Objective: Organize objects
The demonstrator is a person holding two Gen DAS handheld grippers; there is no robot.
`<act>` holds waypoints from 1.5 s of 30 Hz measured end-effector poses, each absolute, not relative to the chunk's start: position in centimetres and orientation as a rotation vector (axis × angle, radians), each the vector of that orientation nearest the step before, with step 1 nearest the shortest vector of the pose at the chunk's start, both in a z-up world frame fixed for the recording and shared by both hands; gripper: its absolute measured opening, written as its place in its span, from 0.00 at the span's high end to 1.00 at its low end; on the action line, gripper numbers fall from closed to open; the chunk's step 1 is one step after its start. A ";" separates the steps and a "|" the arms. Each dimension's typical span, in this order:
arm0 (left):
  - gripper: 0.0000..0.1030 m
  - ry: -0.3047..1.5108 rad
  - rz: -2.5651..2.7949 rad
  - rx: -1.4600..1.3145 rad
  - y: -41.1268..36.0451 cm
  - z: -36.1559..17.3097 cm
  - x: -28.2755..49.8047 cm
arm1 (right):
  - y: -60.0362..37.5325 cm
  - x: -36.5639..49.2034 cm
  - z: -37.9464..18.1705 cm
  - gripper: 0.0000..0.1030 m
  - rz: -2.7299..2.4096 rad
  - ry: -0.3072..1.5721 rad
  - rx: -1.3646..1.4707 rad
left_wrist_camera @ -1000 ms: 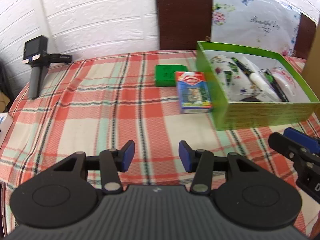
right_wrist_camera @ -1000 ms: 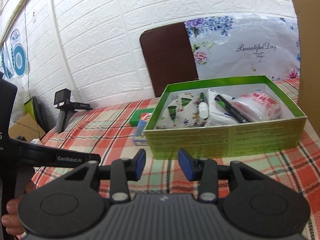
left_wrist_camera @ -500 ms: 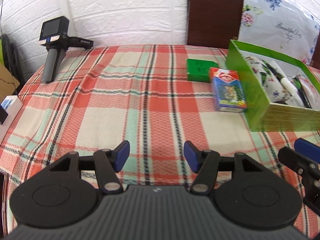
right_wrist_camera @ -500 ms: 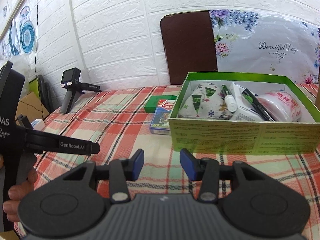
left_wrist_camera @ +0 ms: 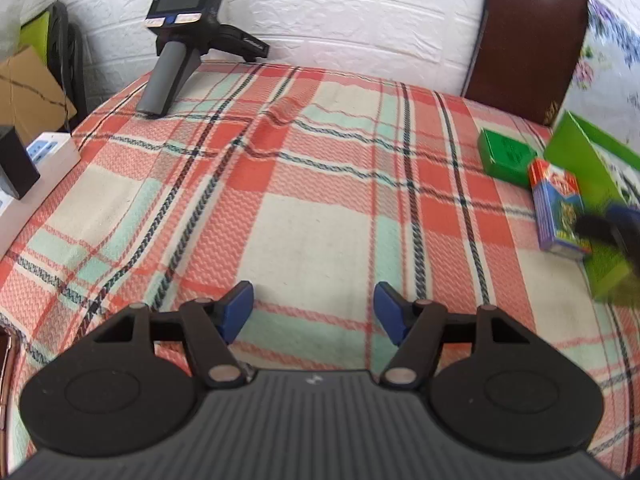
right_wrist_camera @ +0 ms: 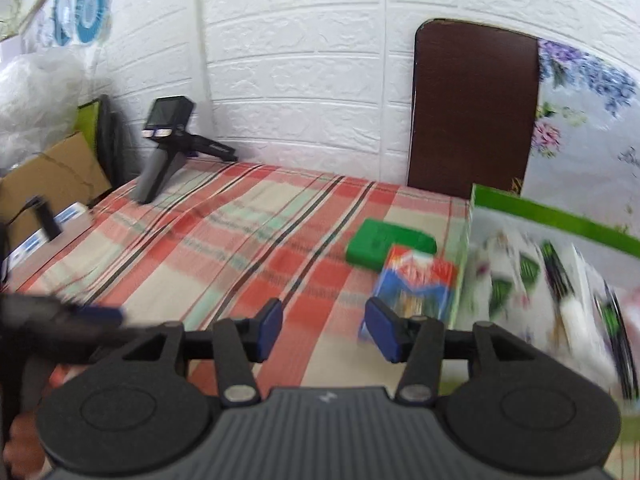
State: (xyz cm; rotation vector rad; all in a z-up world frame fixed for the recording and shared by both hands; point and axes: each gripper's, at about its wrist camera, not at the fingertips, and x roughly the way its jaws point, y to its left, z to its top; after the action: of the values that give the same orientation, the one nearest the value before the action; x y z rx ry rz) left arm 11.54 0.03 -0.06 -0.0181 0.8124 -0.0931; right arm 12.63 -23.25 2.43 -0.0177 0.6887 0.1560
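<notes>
**Both grippers spread and empty over a plaid-covered bench**

A red, cream and mint plaid cloth (left_wrist_camera: 304, 208) covers the bench, lying slightly rumpled toward the far side. Behind it stands a white embossed brick-pattern wall (right_wrist_camera: 304, 80), with a dark brown chair back (right_wrist_camera: 474, 108) and a floral cushion (right_wrist_camera: 588, 120) at the far right.

The left gripper (left_wrist_camera: 314, 312) hangs over bare cloth at the near edge; its jaws have just been opening and nothing is between them. The right gripper (right_wrist_camera: 324, 330) has likewise just been opening and pinches nothing, its view blurred.

At the right, a green open box (right_wrist_camera: 552, 216) holds patterned items and pens, smeared by blur. Just left of it lies a blue-and-red card pack (right_wrist_camera: 416, 280), and touching that on the far side a small green box (right_wrist_camera: 390, 246).

A handheld device with a screen (left_wrist_camera: 180, 36) stands at the far left corner. Past the left edge sit a cardboard box (left_wrist_camera: 28, 88) and a white power strip (left_wrist_camera: 44, 156)
</notes>
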 end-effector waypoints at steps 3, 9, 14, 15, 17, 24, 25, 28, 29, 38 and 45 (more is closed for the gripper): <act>0.34 0.809 -0.107 -0.059 0.9 0.1 11.9 | -23.5 19.2 3.0 0.44 0.123 0.779 -0.048; 0.34 0.804 -0.137 -0.119 2.3 0.3 12.6 | -22.4 27.6 -0.2 0.19 0.202 1.053 -0.319; 0.34 0.802 -0.140 -0.154 3.1 0.2 13.3 | -22.2 29.2 -2.8 0.10 0.214 1.138 -0.463; 0.34 0.800 -0.138 -0.157 3.2 0.2 13.4 | -22.3 29.4 -2.8 0.11 0.226 1.140 -0.444; 0.34 0.800 -0.138 -0.164 3.3 0.2 13.6 | -22.4 29.8 -2.6 0.23 0.264 1.123 -0.419; 0.34 0.800 -0.123 -0.206 4.5 0.7 13.9 | -19.2 29.3 -0.3 0.89 0.392 1.033 -0.326; 0.34 0.797 -0.115 -0.209 4.7 0.9 13.8 | -18.4 28.9 -0.4 0.95 0.442 1.056 -0.301; 0.34 0.784 -0.095 -0.205 5.4 1.4 13.7 | -16.6 27.9 0.2 0.80 0.459 0.972 -0.368; 0.34 0.779 -0.091 -0.203 5.6 1.5 13.7 | -16.9 28.0 0.7 0.70 0.428 0.948 -0.350; 0.35 0.756 -0.259 -0.241 2.2 3.2 19.9 | -24.7 31.2 0.3 0.26 0.180 1.103 -0.087; 0.35 0.844 -0.489 -0.321 -4.0 3.0 27.0 | -23.0 31.1 -1.7 0.00 0.270 1.183 -0.255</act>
State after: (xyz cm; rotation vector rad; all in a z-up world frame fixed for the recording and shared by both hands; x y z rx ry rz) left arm 27.02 -3.98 2.95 -0.3208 0.8436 -0.4892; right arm 31.15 -23.00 -1.75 -0.2554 1.1825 0.2704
